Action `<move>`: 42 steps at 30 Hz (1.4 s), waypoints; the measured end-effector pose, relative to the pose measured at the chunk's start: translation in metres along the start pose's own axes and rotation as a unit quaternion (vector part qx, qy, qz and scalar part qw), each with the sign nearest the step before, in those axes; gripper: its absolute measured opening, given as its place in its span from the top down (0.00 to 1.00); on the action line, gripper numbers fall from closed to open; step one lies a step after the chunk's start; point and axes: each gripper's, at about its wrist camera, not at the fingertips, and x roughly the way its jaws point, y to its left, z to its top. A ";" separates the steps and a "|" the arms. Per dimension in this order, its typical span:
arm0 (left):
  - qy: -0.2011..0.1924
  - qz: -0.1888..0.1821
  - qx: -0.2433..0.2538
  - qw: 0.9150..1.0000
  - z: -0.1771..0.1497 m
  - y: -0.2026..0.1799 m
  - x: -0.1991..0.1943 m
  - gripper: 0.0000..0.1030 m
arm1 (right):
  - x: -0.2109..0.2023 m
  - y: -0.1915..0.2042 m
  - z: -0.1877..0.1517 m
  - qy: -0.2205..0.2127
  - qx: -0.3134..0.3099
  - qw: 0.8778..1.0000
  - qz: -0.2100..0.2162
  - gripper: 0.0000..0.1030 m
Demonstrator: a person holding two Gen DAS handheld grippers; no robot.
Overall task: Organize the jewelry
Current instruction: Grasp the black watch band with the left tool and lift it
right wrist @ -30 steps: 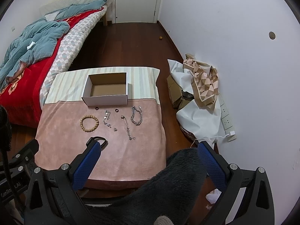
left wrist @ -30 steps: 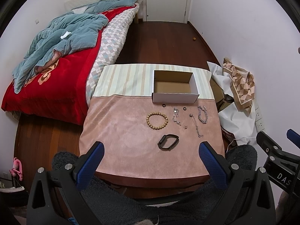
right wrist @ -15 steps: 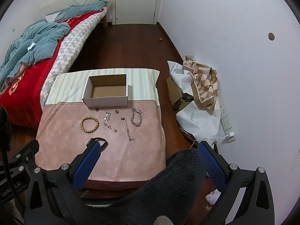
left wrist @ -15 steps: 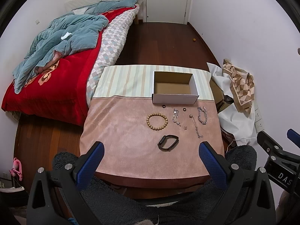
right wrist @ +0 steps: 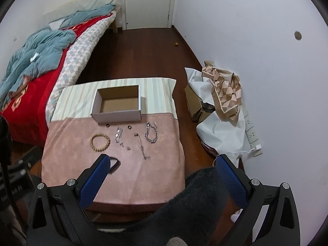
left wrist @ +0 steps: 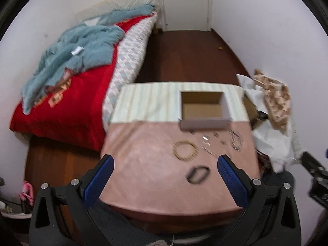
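An open cardboard box [left wrist: 205, 121] [right wrist: 116, 117] stands on the cloth-covered table [left wrist: 147, 164] [right wrist: 71, 139]. In front of it lie a wooden bead bracelet [left wrist: 185, 150] [right wrist: 100, 142], a black band [left wrist: 198, 174] [right wrist: 114, 164], silver chains [right wrist: 151, 135] [left wrist: 235, 142], small earrings [right wrist: 119, 136] and two dark rings [right wrist: 129, 127]. My left gripper [left wrist: 164, 162] is open above the table's near part, the black band between its fingers. My right gripper [right wrist: 162, 160] is open and empty over the table's near right edge.
A bed [left wrist: 67, 94] [right wrist: 41, 61] with a red cover and blue quilt stands left of the table. White and patterned cloths [right wrist: 221, 94] [left wrist: 272, 102] and a carton lie by the right wall. A dark fuzzy sleeve [right wrist: 184, 209] fills the near foreground.
My left gripper has moved forward and lower toward the table, so the jewelry looks larger and blurred. My right gripper has barely moved. Both stay open.
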 end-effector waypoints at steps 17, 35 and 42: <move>0.173 0.003 0.082 0.981 -0.072 -0.047 0.207 0.03 | 0.192 -0.009 -0.019 0.124 0.032 0.992 0.021 0.11; 0.151 -0.022 0.106 0.983 -0.087 -0.071 0.232 0.91 | 0.265 -0.003 -0.056 0.198 0.047 0.978 0.045 0.27; 0.134 0.039 0.023 0.990 -0.081 -0.002 0.225 0.91 | 0.273 0.054 -0.043 0.188 0.018 0.978 0.090 0.34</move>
